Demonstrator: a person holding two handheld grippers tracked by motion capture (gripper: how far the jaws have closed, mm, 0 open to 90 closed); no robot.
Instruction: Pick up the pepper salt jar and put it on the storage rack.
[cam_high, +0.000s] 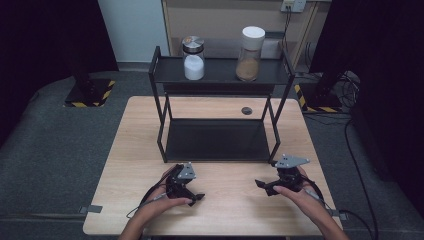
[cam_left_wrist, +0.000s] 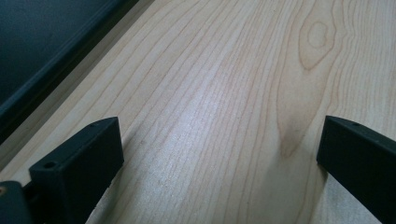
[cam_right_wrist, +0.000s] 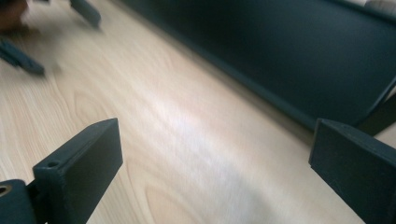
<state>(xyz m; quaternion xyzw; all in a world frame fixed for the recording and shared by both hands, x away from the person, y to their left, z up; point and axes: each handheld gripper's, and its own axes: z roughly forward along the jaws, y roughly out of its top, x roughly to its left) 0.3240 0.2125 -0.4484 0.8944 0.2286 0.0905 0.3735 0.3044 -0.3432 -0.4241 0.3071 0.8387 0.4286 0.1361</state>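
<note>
- Left gripper (cam_high: 196, 198): black body, grey three-cornered plate on top, thin cable trailing.
- Right gripper (cam_high: 262, 186): same build; blocky black jaws, small screw holes.

Wooden table (cam_high: 125, 165), black rack (cam_high: 217, 107), two jars

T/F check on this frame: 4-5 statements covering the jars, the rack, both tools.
1. Both jars stand on the rack's top shelf. True.
2. The left tool grips the white-powder jar. False: its jaws are open over bare table, holding nothing.
3. The brown-powder jar has a white lid. True.
4. The right tool is shut. False: its jaws stand wide apart.
5. The rack's bottom shelf holds a jar. False: nothing on it.
</note>
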